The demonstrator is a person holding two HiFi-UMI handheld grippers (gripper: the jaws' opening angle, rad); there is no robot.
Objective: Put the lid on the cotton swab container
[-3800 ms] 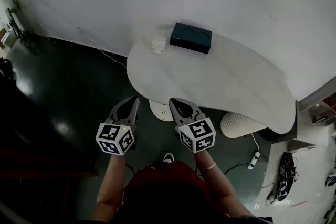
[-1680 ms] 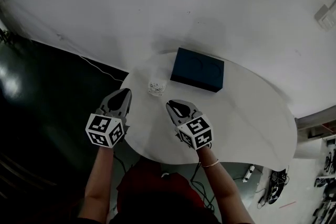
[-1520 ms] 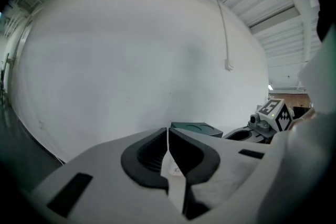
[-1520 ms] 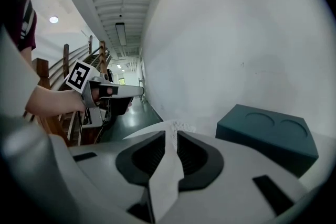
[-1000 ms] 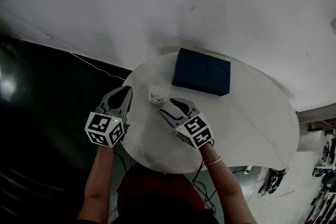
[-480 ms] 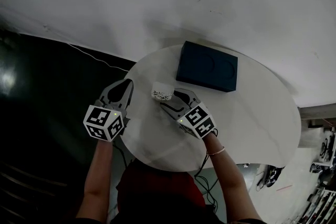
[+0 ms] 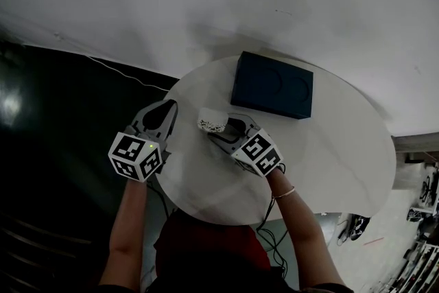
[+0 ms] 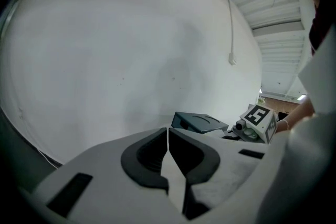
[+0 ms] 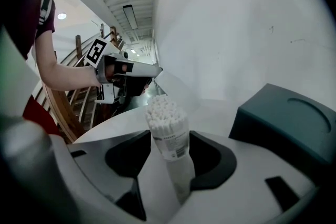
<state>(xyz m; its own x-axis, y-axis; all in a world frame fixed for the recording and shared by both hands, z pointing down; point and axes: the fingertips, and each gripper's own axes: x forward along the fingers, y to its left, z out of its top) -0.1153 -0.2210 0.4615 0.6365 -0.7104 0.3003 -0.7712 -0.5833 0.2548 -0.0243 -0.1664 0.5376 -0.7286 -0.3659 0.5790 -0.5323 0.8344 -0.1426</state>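
Left claw: I see its jaws together, nothing in them, at the desk's 9 o'clock edge.
Right claw: jaws spread wide around the cotton swab container, pads not pressing.
Cotton swab container: upright on the desk, swab tips bare, dark box at its 2 o'clock.

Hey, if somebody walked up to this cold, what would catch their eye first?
Probably the container of cotton swabs, standing with no lid on the left part of the round white table, with the right tongs spread around it. Next comes the dark blue box behind it, toward the wall. The left tongs hang shut and empty at the table's left edge.
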